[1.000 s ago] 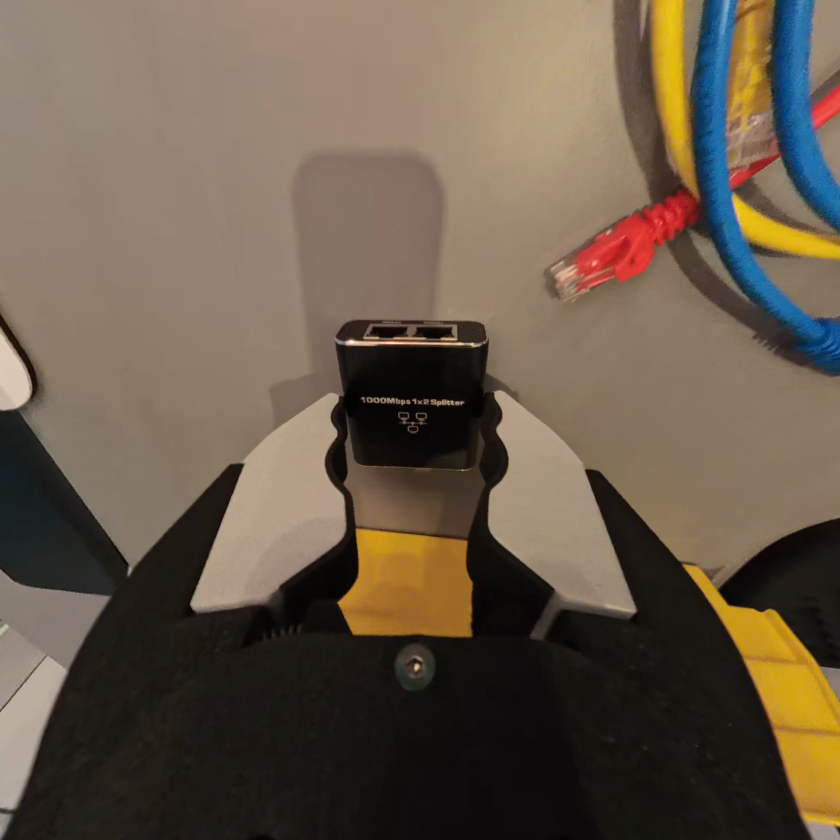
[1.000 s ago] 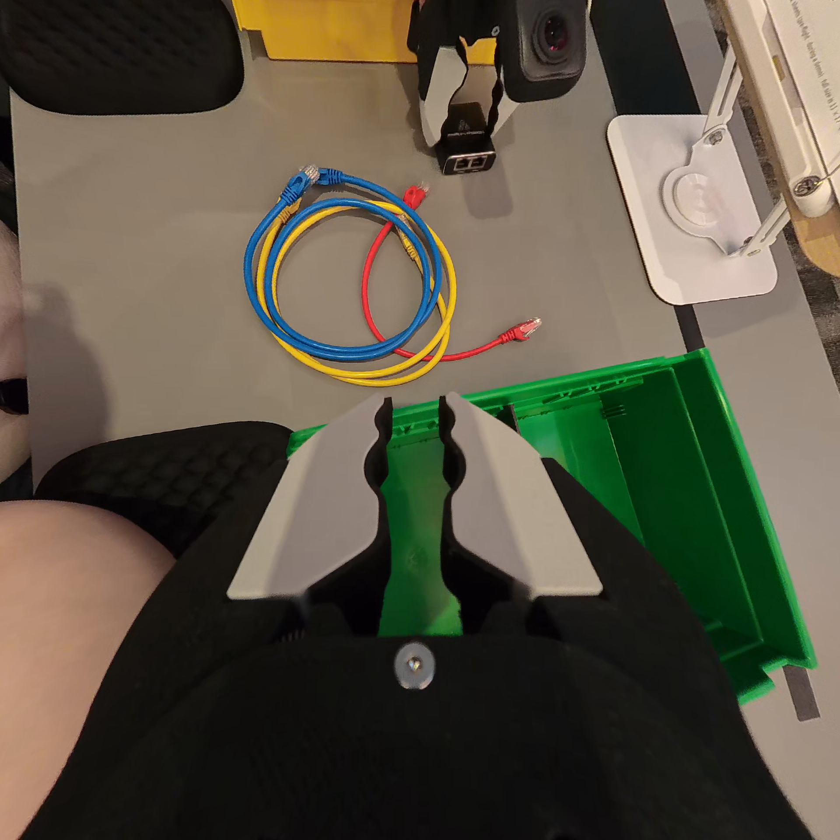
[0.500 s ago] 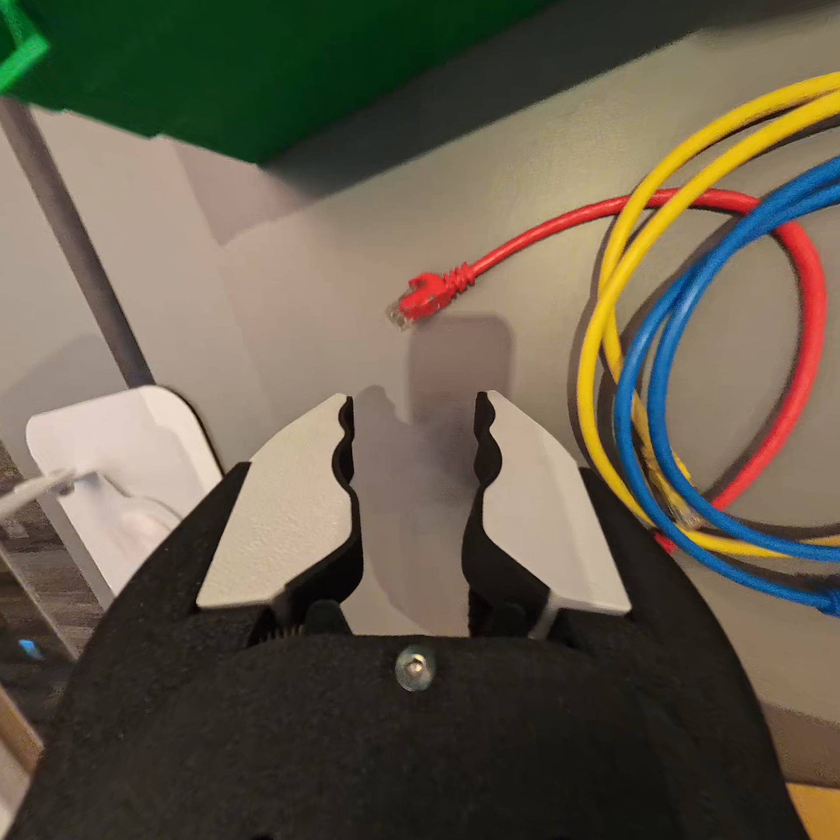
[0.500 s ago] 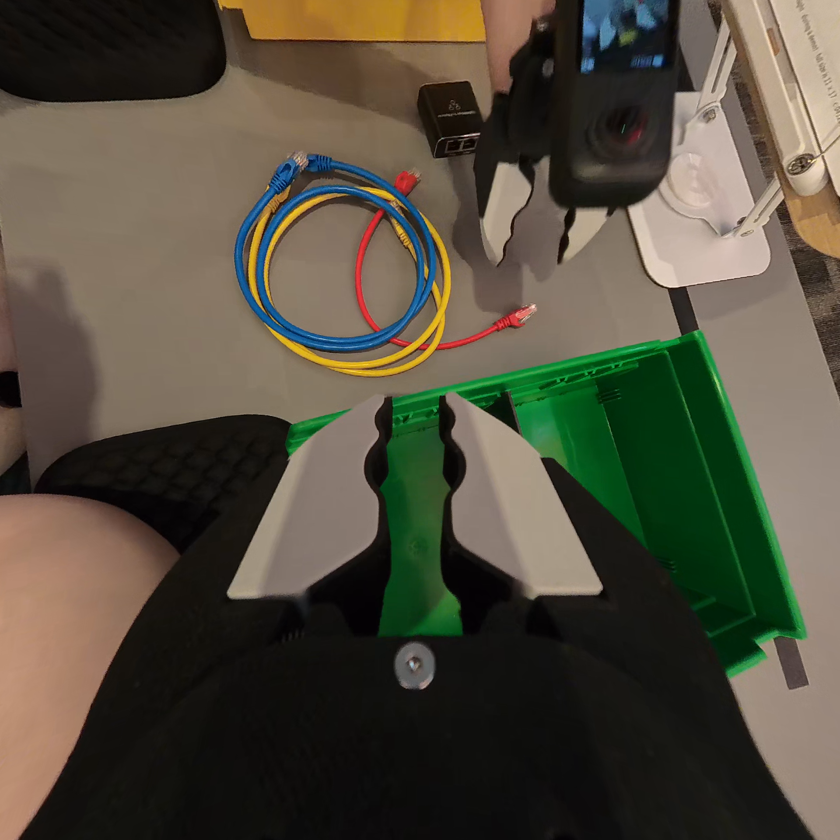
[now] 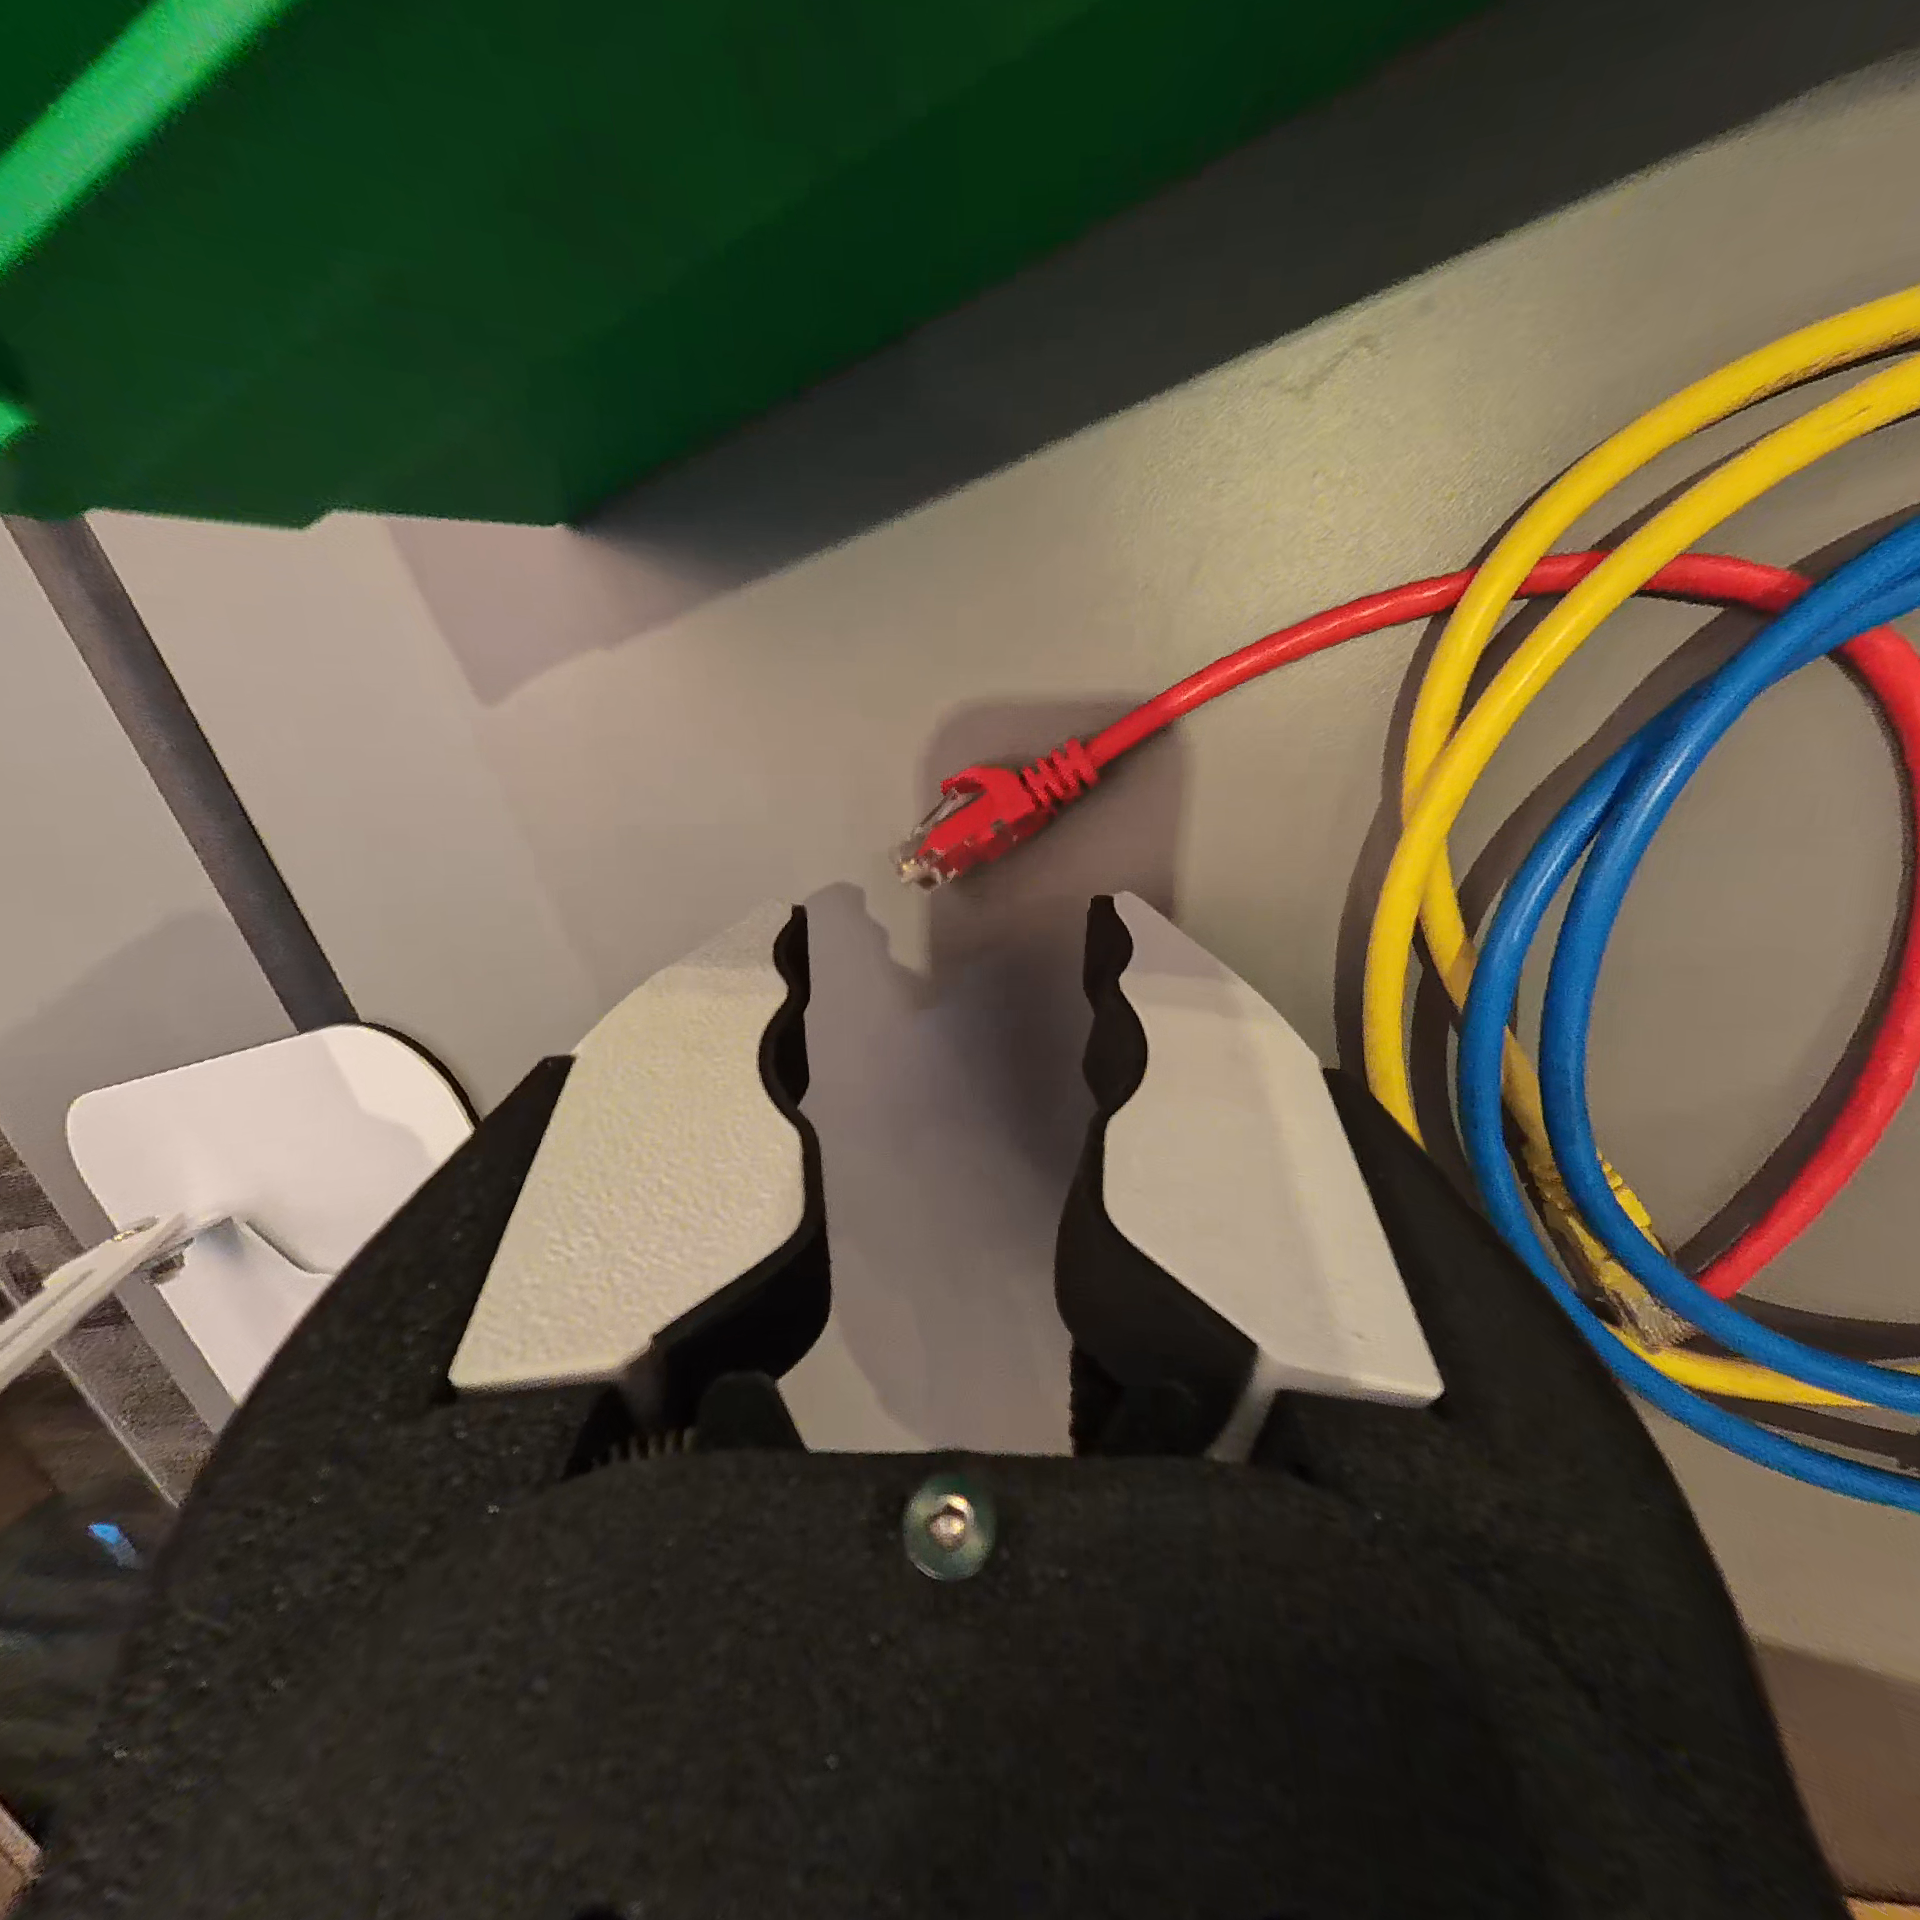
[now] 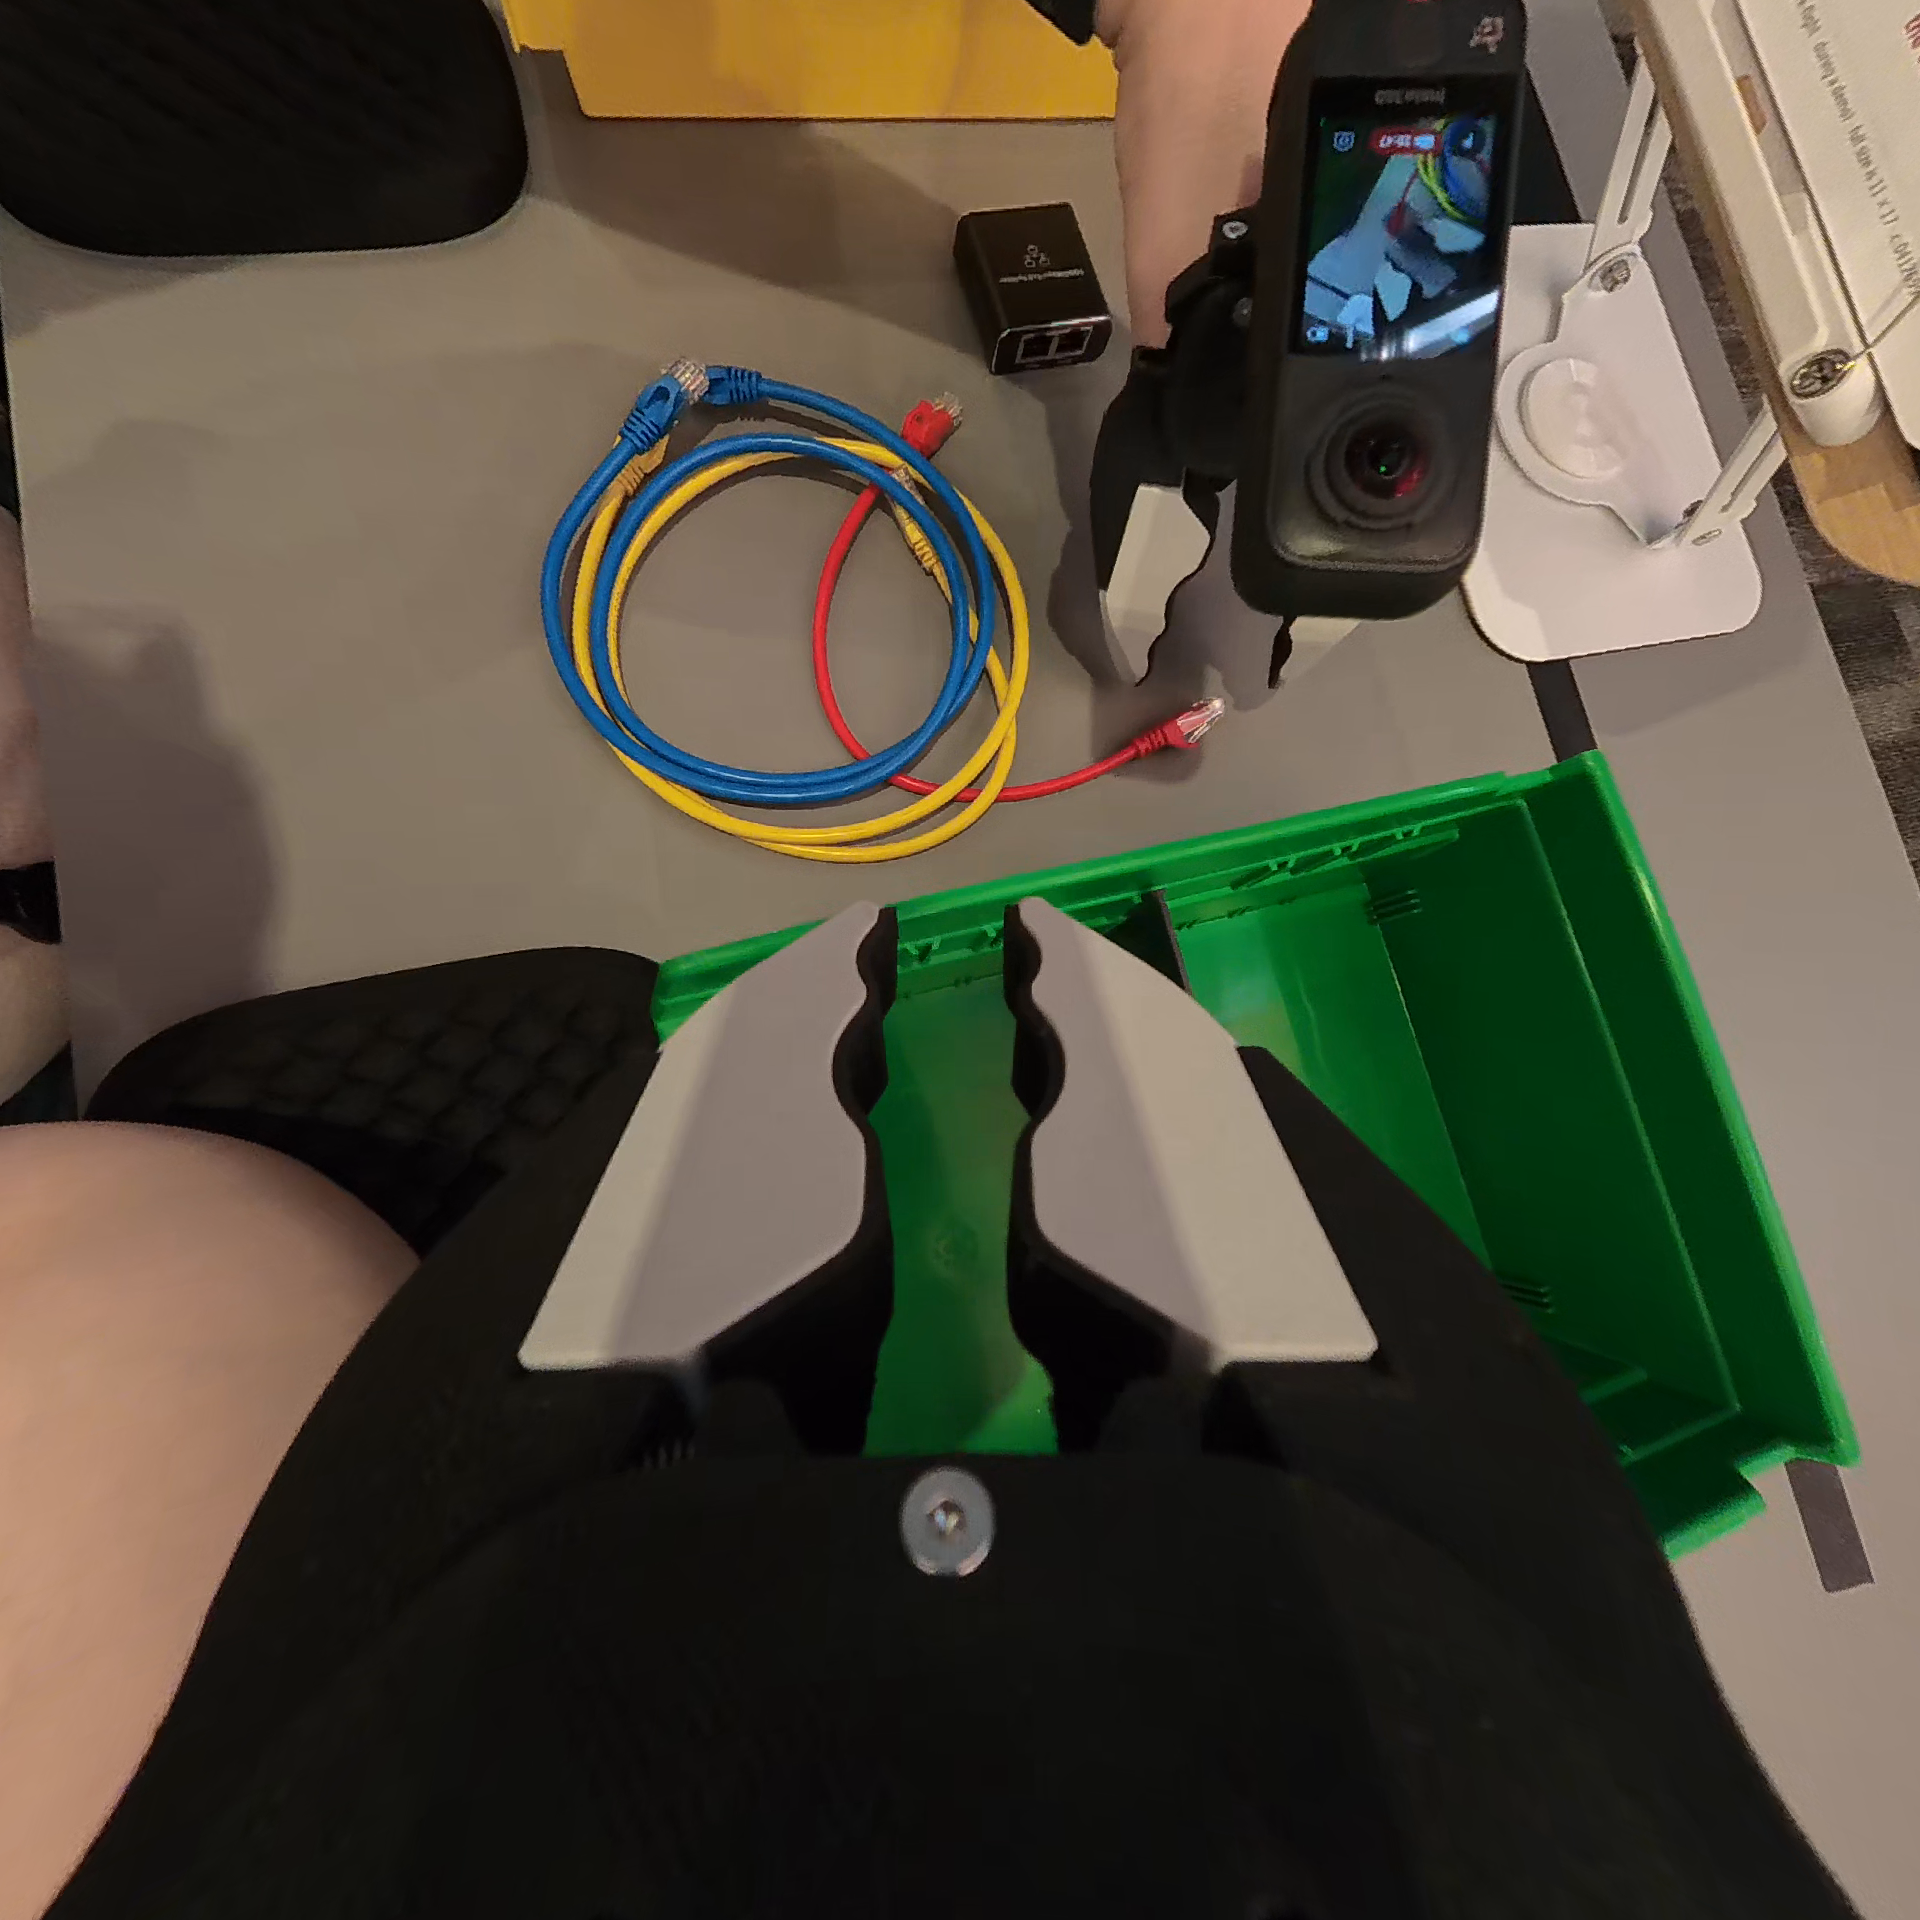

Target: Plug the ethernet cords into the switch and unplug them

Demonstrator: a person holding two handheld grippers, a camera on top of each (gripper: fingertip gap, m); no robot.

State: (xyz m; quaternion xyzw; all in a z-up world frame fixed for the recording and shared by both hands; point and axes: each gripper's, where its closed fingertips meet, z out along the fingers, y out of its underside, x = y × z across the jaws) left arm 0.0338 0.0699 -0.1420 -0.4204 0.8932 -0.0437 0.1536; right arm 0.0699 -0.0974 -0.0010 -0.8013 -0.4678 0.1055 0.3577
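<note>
My left gripper (image 5: 943, 914) is open and empty, just short of the red cord's plug (image 5: 977, 816) lying on the grey table; the plug is ahead of the fingertips, not between them. The right wrist view shows that gripper (image 6: 1205, 665) hovering over the same red plug (image 6: 1184, 724). The black switch (image 6: 1032, 286) lies on the table behind it, ports facing me. Coiled blue (image 6: 748, 774), yellow (image 6: 831, 842) and red (image 6: 831, 623) cords lie together. My right gripper (image 6: 943, 920) is open with nothing in it, above the green bin (image 6: 1558, 1039).
A white stand base (image 6: 1621, 582) sits at the right of the table, and also shows in the left wrist view (image 5: 260, 1132). A yellow box (image 6: 831, 62) stands at the back. Black cushions (image 6: 239, 114) lie at the back left and near left. A person's leg is at lower left. Tip to tip, the grippers are about 20 cm apart. From my left tips it is roughly 15 cm to the black switch (image 6: 1032, 286); from my right, 35 cm.
My left gripper let go of the black switch, left it on the table, and moved over to the red cord's free plug. My right gripper stayed over the green bin.
</note>
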